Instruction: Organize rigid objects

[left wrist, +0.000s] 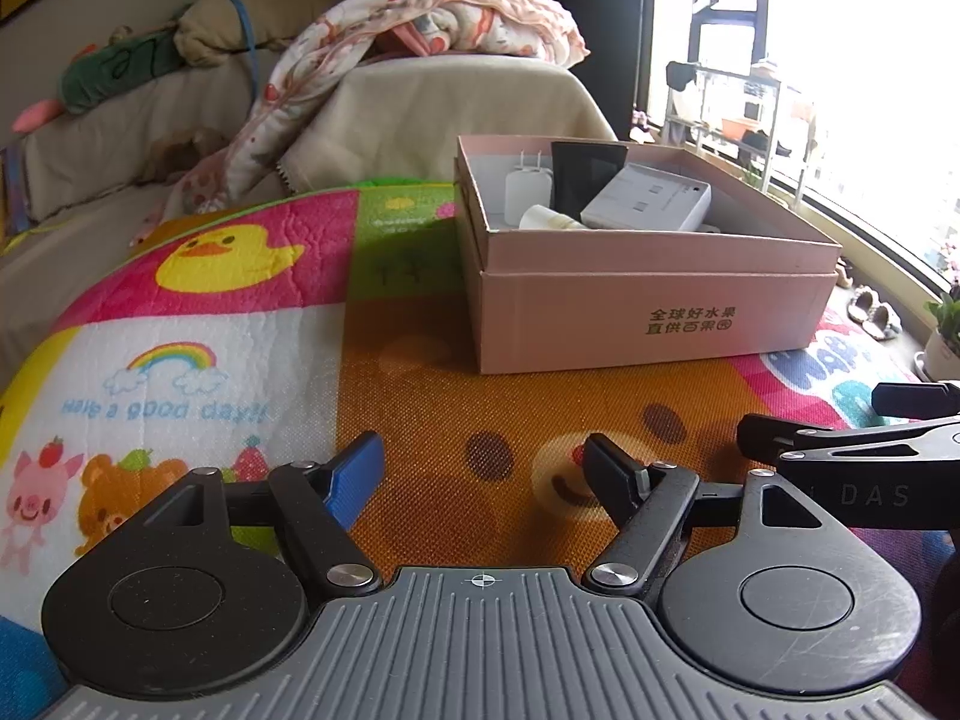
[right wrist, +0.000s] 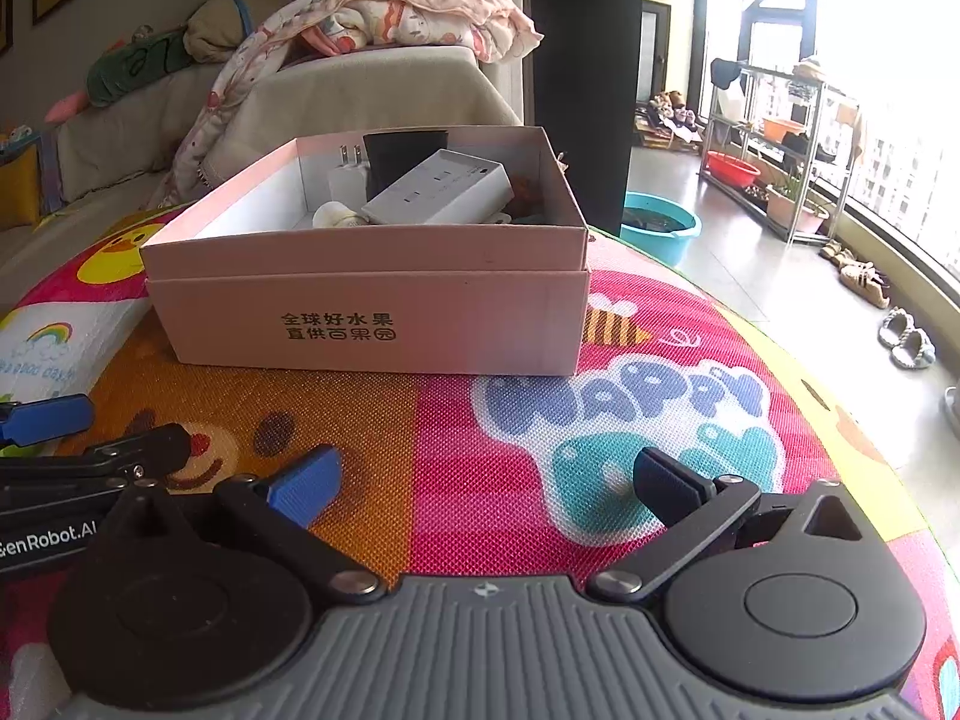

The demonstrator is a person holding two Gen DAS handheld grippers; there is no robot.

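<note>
A pink cardboard box [left wrist: 660,324] [right wrist: 372,324] stands on the colourful play mat. Inside it lie a white power strip [left wrist: 648,198] [right wrist: 444,189], a white plug charger [left wrist: 527,189] [right wrist: 347,180], a black object [left wrist: 585,177] [right wrist: 402,153] and a small cream piece [left wrist: 549,219] [right wrist: 333,216]. My left gripper [left wrist: 483,471] is open and empty, low over the mat in front of the box. My right gripper [right wrist: 486,477] is open and empty, beside the left one, also short of the box. Each gripper shows at the edge of the other's view.
The play mat [left wrist: 420,360] [right wrist: 600,324] covers the surface. A sofa with a blanket [left wrist: 420,18] and cushions stands behind the box. To the right are a teal basin [right wrist: 660,228], a metal rack [right wrist: 774,138], slippers [right wrist: 906,342] and a window.
</note>
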